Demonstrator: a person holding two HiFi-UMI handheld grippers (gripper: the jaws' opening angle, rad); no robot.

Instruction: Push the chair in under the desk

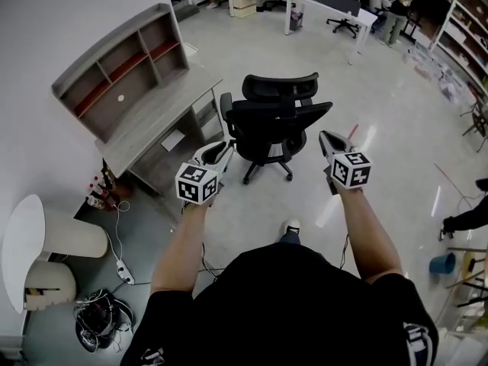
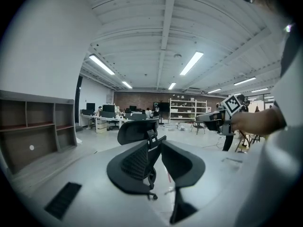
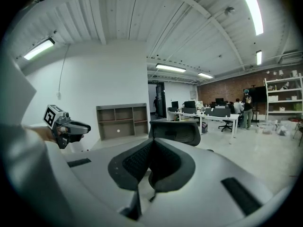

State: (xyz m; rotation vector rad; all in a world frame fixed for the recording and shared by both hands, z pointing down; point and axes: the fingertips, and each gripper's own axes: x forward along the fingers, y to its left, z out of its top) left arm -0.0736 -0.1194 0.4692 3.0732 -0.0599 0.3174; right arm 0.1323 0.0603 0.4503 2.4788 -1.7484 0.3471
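Left gripper (image 1: pixel 219 151) with jaws slightly apart and empty, right gripper (image 1: pixel 329 140) with jaws pressed together on nothing, both near a black office chair (image 1: pixel 274 120), chair on the floor (image 1: pixel 381 181) beside the grey desk (image 1: pixel 149 120), not under it.

a black mesh office chair (image 1: pixel 276 120) stands upright on its castors at frame centre, just right of the grey desk (image 1: pixel 156 117) at upper left, not tucked under.
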